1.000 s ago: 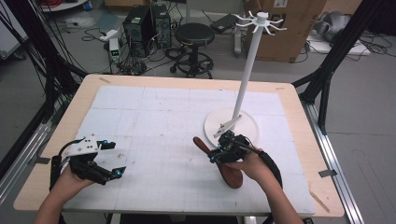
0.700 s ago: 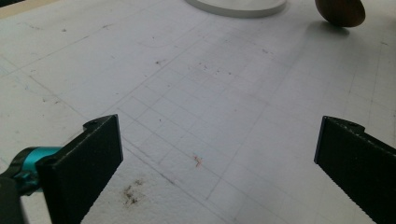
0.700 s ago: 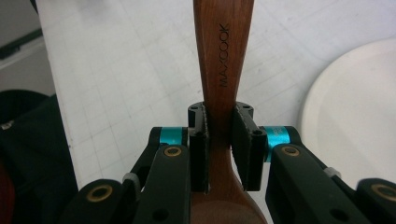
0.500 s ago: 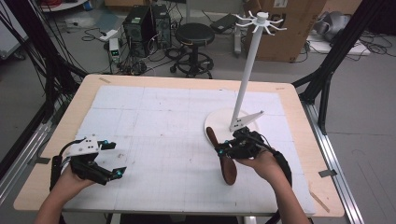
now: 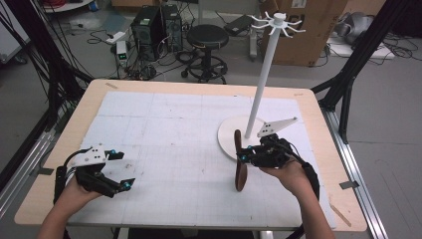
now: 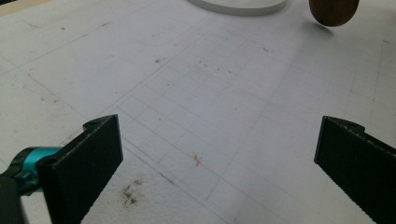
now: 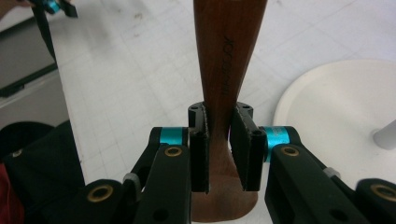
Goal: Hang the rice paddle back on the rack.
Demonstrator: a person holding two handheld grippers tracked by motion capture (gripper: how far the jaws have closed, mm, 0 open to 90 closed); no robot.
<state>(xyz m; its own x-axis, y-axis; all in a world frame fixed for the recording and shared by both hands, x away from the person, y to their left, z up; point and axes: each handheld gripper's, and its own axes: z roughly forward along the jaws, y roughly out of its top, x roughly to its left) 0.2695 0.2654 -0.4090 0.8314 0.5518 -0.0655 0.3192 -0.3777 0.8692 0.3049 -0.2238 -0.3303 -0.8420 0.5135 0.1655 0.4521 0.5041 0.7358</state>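
Note:
My right gripper (image 5: 245, 157) is shut on a dark brown wooden utensil (image 5: 241, 172), which it holds above the mat just left of the white stand's round base (image 5: 226, 135). In the right gripper view the pads (image 7: 200, 154) clamp the utensil's narrow neck (image 7: 229, 70), and the stand's base (image 7: 336, 107) lies to the right. The stand's thin pole (image 5: 259, 89) rises to a ring of hooks (image 5: 276, 21). My left gripper (image 5: 123, 169) rests at the front left, open, with bare mat between its jaws (image 6: 219, 158). The utensil's rounded end (image 6: 334, 10) shows far off.
A white gridded mat (image 5: 174, 129) covers the wooden table (image 5: 318, 149). Beyond the far edge stand a black stool (image 5: 206, 37), computer cases (image 5: 154, 22) and a cardboard box (image 5: 308, 30). The left gripper (image 7: 51, 7) appears at the top left of the right gripper view.
The right gripper has risen and shifted right toward the stand with the utensil, which has swung from slanted to nearly straight up and down in the picture. The left gripper has stayed put.

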